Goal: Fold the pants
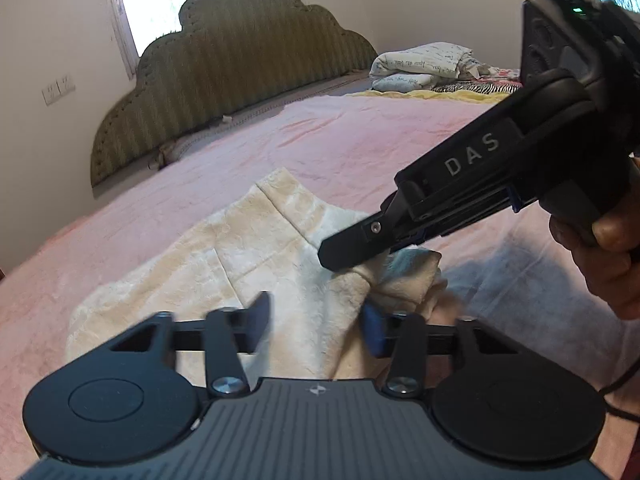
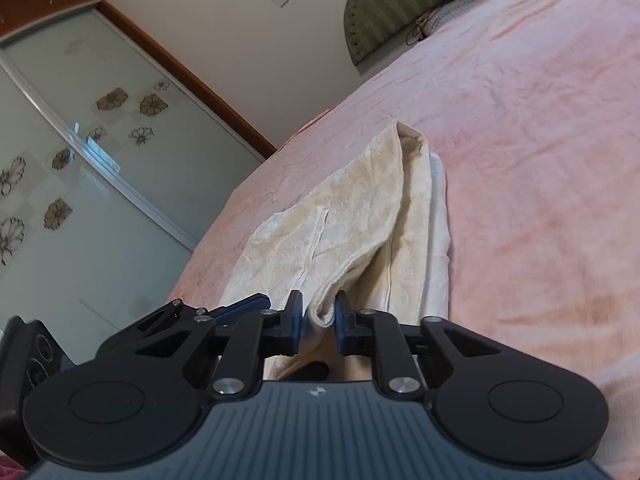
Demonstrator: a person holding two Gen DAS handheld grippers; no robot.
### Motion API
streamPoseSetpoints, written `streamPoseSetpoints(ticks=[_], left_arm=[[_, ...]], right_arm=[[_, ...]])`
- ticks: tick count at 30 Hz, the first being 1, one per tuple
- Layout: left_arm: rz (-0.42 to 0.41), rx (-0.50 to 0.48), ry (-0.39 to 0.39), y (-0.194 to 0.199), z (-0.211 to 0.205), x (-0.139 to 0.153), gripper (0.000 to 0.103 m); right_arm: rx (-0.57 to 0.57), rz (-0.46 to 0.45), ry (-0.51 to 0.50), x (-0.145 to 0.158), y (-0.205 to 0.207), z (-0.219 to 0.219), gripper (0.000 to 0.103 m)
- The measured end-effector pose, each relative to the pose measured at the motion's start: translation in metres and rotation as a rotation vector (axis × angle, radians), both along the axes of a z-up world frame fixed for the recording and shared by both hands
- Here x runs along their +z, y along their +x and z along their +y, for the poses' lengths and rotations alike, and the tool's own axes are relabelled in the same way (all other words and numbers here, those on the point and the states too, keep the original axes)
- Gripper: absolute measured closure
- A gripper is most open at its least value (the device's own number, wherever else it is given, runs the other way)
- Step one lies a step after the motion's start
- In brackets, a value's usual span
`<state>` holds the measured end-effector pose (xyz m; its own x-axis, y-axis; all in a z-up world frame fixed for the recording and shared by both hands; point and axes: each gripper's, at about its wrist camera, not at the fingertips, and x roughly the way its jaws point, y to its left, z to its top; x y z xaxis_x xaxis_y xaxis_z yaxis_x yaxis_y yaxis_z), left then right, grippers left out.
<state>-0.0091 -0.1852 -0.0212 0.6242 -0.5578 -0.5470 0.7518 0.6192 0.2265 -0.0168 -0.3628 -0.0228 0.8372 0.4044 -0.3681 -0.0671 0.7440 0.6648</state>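
Cream textured pants (image 1: 256, 256) lie on the pink bedspread (image 1: 360, 140), partly folded lengthwise. In the right wrist view the pants (image 2: 360, 216) stretch away from me. My right gripper (image 2: 318, 318) is shut on a bunched edge of the pants and lifts it slightly. It also shows in the left wrist view (image 1: 344, 256), coming in from the right and pinching the cloth. My left gripper (image 1: 316, 320) is open, its fingers (image 1: 260, 312) blurred, hovering over the near part of the pants just below the right gripper's tip.
A green striped headboard (image 1: 224, 64) stands at the bed's far end. Folded bedding (image 1: 424, 64) is piled at the far right corner. A sliding wardrobe door with flower prints (image 2: 80, 152) stands beside the bed's left edge (image 2: 224, 200).
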Motion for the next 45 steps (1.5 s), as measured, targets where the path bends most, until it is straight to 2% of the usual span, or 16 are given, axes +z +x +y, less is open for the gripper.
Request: streamPoseSetpoints(ticks=[3, 7, 10, 12, 14, 17, 20, 22, 23, 24, 27, 30, 33, 35, 39, 45], left_arm=[[0.060, 0.015, -0.072, 0.005, 0.003, 0.003, 0.085], [0.065, -0.004, -0.151, -0.004, 0.004, 0.015, 0.087], [0.078, -0.025, -0.118, -0.006, -0.006, 0.007, 0.087], [0.131, -0.015, -0.119, 0.000, -0.006, -0.004, 0.087], [0.174, -0.008, -0.149, 0.006, -0.001, -0.006, 0.087], [0.195, -0.008, -0.169, 0.012, 0.003, -0.002, 0.087], [0.213, -0.023, -0.166, 0.008, 0.007, 0.001, 0.076], [0.227, -0.042, -0.181, 0.003, 0.020, 0.006, 0.065], [0.242, -0.039, -0.191, 0.002, 0.028, 0.009, 0.052], [0.249, -0.011, -0.197, 0.003, 0.041, 0.012, 0.040], [0.233, 0.136, -0.224, 0.011, 0.079, 0.022, 0.027], [0.277, 0.308, -0.253, 0.034, 0.111, 0.025, 0.027], [0.322, 0.431, -0.184, 0.053, 0.120, 0.014, 0.028], [0.301, 0.441, -0.182, 0.048, 0.121, 0.013, 0.027], [0.285, 0.456, -0.163, 0.046, 0.115, 0.021, 0.026], [0.238, 0.498, -0.132, 0.048, 0.110, 0.027, 0.019]], right_arm=[[-0.009, -0.036, -0.080, 0.014, -0.006, 0.007, 0.092], [-0.022, -0.067, -0.175, 0.029, -0.017, 0.012, 0.092], [-0.031, -0.055, -0.212, 0.030, -0.023, 0.010, 0.092], [-0.026, 0.003, -0.230, 0.022, -0.018, 0.008, 0.091], [-0.088, 0.044, -0.281, 0.018, -0.017, 0.009, 0.088], [-0.188, -0.029, -0.405, 0.035, -0.023, 0.021, 0.088], [-0.061, -0.083, -0.463, 0.047, -0.010, 0.042, 0.088], [0.017, -0.036, -0.474, 0.038, 0.009, 0.049, 0.088], [0.028, -0.001, -0.487, 0.030, 0.017, 0.048, 0.088], [0.018, 0.043, -0.506, 0.021, 0.023, 0.046, 0.089], [-0.033, 0.021, -0.486, 0.022, 0.018, 0.046, 0.088], [-0.023, -0.050, -0.554, 0.037, 0.009, 0.066, 0.088], [0.057, -0.038, -0.582, 0.030, 0.014, 0.082, 0.087], [0.036, 0.025, -0.619, 0.017, 0.020, 0.084, 0.088], [-0.011, 0.005, -0.522, 0.020, 0.006, 0.075, 0.087], [-0.017, 0.019, -0.550, 0.022, 0.003, 0.070, 0.086]])
